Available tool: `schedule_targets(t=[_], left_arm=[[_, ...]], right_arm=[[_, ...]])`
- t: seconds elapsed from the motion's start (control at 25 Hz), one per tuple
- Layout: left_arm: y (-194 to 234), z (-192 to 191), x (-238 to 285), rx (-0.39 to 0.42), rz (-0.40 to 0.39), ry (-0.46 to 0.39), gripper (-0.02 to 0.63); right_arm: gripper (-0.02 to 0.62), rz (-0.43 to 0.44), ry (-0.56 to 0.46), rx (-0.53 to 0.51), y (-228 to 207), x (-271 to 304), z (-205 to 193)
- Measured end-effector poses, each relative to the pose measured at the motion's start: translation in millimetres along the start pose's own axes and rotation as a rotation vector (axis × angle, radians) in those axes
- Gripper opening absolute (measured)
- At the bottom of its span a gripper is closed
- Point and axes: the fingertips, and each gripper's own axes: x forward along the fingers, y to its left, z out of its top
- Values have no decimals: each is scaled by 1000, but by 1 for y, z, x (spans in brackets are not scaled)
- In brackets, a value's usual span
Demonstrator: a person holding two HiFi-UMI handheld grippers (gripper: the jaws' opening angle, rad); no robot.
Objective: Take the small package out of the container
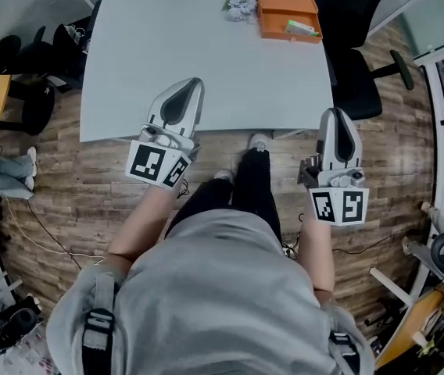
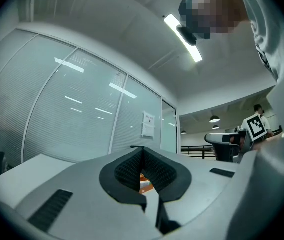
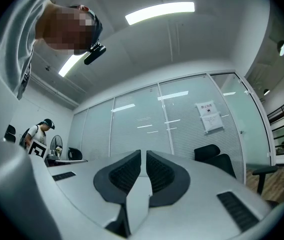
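**Orange container at far edge, both tools closed and empty**

Orange container [image 1: 278, 6] sits on the pale tabletop [image 1: 206, 53], at its far edge and towards the right side. The small package [image 1: 302, 28], white with green, lies inside it against the near right wall. A small pale cluster [image 1: 241, 5] lies just left of the container; I cannot tell what it is.

Head view only: the left tool [image 1: 193, 84] reaches over the near edge of the tabletop. The right tool [image 1: 337, 114] is at the near right corner, its body over the wooden floor [image 1: 89, 186]. Both are well apart from the container, with bare tabletop between. A black chair [image 1: 355, 53] stands close along the right edge, beside the container.

Left gripper view: the left tool [image 2: 142, 151] has its tips together with nothing gripped. A sliver of the orange container [image 2: 145, 186] shows through the hollow below the tips.

Right gripper view: the right tool [image 3: 143, 155] is closed and empty. Neither container nor package shows here, only a glass wall [image 3: 182, 124] and a chair.
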Motion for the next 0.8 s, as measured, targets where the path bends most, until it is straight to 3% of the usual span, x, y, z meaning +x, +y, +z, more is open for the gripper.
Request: schedule_targets(t=[0.32,0.8], left_arm=[[28,-13,47,3,68,10,20],[52,-26,198,16,173,-16,20]], right_arm=[[63,80,17,23,-32,65,-20],[63,189,39,39,-162,194,-32]])
